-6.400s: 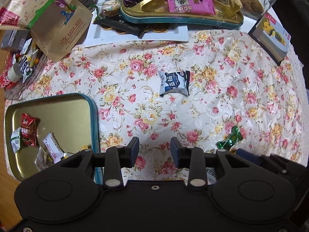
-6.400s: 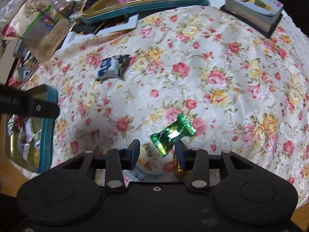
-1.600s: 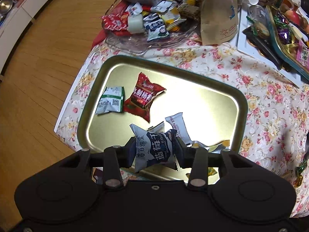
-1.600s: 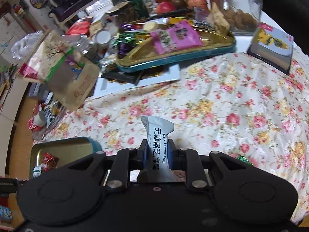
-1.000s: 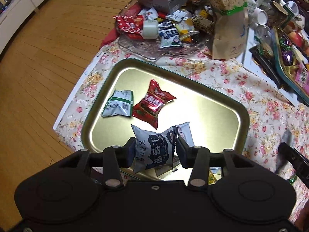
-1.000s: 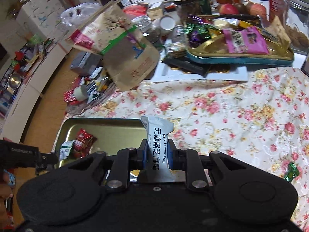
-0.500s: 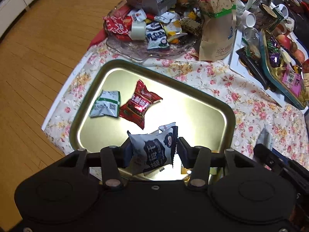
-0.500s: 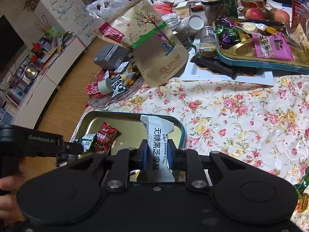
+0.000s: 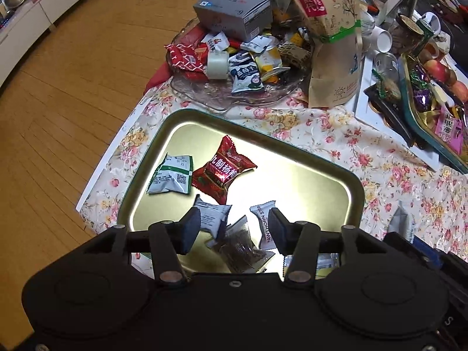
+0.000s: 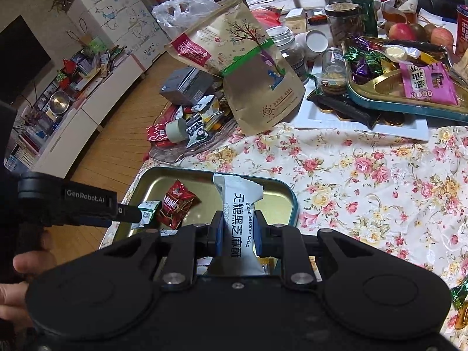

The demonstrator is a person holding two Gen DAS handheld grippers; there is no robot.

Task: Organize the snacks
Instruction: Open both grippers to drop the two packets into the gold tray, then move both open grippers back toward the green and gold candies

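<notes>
Left wrist view: the left gripper (image 9: pixel 234 228) hangs over the gold tray (image 9: pixel 355 187), its jaws opening wide with nothing pinched; the blue-white packet (image 9: pixel 212 218) lies on the tray below them.

Right wrist view: the right gripper (image 10: pixel 238 234) pinches the sesame crisp packet (image 10: pixel 238 219) upright, above the tray's near edge.

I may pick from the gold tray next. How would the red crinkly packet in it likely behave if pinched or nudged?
The red packet looks like thin glossy film, so it would probably crumple and feel light. Its shine suggests it may slide easily on the smooth tray when nudged. It lies flat, with crimped ends, so rolling seems unlikely.
</notes>
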